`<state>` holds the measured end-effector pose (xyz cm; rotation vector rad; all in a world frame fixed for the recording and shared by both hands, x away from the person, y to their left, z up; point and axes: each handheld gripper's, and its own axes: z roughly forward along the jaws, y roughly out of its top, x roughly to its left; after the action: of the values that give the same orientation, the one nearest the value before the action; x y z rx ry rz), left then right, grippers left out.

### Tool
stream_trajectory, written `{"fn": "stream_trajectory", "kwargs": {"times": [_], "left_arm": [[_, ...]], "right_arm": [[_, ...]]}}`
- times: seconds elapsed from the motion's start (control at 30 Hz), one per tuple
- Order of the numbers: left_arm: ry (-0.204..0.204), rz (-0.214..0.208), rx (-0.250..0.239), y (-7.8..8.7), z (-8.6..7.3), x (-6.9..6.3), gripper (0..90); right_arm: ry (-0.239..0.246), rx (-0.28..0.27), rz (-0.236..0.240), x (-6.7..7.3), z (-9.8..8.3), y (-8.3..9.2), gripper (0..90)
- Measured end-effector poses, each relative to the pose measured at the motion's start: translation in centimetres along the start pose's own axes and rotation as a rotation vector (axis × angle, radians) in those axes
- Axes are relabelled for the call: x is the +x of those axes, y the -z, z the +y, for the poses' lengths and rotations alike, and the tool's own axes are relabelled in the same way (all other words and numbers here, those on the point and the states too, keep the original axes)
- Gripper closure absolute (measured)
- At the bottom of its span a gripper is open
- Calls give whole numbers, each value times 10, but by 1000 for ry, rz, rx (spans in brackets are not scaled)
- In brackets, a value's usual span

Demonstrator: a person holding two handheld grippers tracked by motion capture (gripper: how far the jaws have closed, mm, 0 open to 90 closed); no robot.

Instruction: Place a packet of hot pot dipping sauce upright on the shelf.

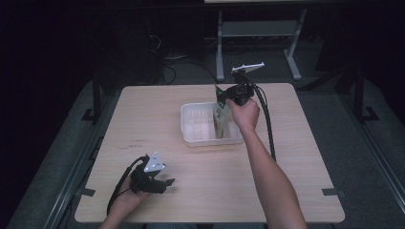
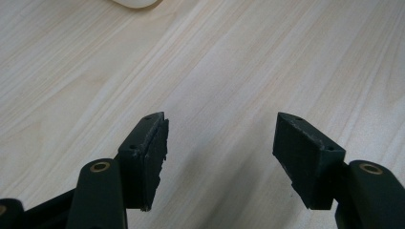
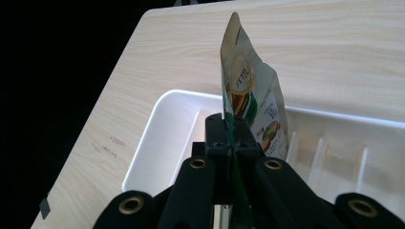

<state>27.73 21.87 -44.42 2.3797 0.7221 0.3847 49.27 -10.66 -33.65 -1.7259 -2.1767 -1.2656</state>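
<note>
From the high view, the right gripper [image 1: 220,98] is up over the far edge of the white tray [image 1: 191,136], which sits around the middle of the desk [image 1: 286,157], a bit toward the far side. It's got a snack pouch [image 1: 220,119] pinched by the top edge, with the pouch hanging down into the tray. The left gripper [image 1: 168,183] is parked near the desk's near-left corner. In the left gripper view, the jaws are spread wide with just bare wood between them. In the right gripper view, the jaws are clamped tight on the pouch [image 3: 248,102], right over the tray's [image 3: 157,129] slotted inside.
</note>
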Motion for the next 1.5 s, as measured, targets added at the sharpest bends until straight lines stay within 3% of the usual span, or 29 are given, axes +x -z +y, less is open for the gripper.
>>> {"fn": "stream_trajectory", "kwargs": {"times": [0.3, 1.5], "left_arm": [[3, 1, -1, 0, 0, 1, 353], [16, 9, 2, -1, -1, 3, 342]], "right_arm": [[14, 25, -7, -4, -2, 6, 866], [55, 33, -7, -7, -3, 32, 784]]}}
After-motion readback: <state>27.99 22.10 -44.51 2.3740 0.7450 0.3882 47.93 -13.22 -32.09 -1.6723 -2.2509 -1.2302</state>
